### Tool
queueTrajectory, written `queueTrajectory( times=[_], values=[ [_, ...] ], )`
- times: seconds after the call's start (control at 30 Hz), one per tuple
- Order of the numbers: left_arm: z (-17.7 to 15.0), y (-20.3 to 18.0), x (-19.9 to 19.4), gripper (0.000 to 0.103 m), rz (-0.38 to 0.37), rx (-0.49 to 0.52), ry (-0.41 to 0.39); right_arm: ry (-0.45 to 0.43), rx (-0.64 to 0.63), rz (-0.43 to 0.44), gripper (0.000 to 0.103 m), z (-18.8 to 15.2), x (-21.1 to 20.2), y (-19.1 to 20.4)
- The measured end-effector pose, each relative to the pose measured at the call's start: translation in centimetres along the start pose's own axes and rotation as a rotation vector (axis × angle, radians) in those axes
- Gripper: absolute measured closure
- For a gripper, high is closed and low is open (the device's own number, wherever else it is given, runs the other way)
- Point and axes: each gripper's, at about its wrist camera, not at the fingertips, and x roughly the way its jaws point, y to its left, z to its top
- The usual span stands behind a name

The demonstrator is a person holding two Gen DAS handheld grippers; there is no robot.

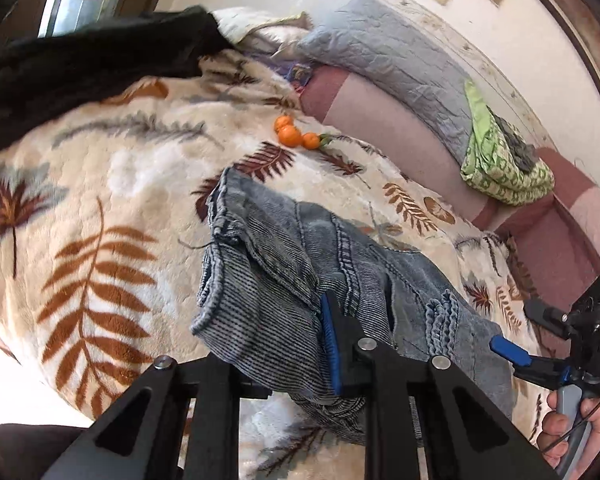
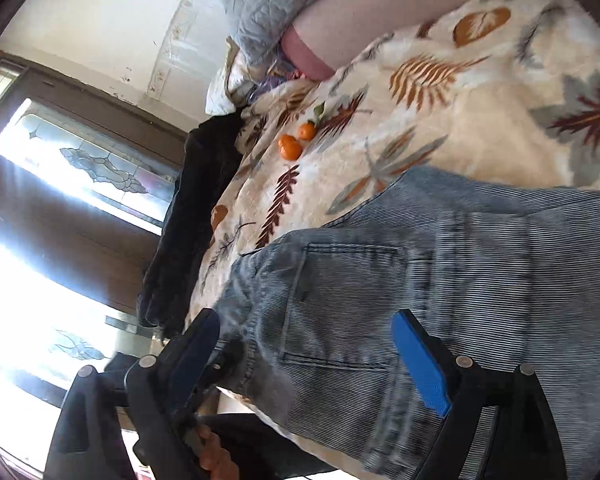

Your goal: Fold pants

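Jeans (image 1: 284, 264) pinched in left tool (image 1: 340, 344), over blanket (image 1: 100, 216)

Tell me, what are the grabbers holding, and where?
The left gripper pinches the blue jeans at a bunched fold of denim near a seam. The right gripper has open jaws and holds nothing.

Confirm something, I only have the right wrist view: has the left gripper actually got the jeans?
Observer: Yes. In the left wrist view the left gripper is shut on a fold of the jeans.
Operator: Anything along the wall past my frame?
Observer: A green patterned cloth lies on the pink bolster, beside the grey quilted pillow.
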Motion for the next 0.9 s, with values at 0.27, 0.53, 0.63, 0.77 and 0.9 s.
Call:
queueTrajectory(
  times=[0.27, 0.53, 0.63, 0.77, 0.9],
  values=[
    [1.0, -12.2, -2.9, 0.088, -0.004, 0.304, -0.085, -0.223, 0.162, -0.033, 0.042, -2.1, -8.2, -9.0],
    [-7.6, -26.5, -0.5, 0.089, -0.090, 0.682, -0.006, -0.435, 0.367, 0.048, 0.041, -2.5, -15.5, -15.1],
    [-13.4, -28.4, 7.5, 0.083, -0.092, 0.767, 0.368, -0.464, 0.421, 0.064, 0.041, -2.9, -16.7, -16.6],
    [-12.2, -27.5, 4.7, 0.058, -0.279, 0.676, 0.374, -0.474, 0.431, 0.069, 0.041, -3.5, -17.9, -17.3],
    [-6.0, -24.3, -1.1, 0.035, -0.371, 0.530, 0.191, -0.440, 0.415, 0.045, 0.033, -3.4, -17.5, -17.3]
  ],
)
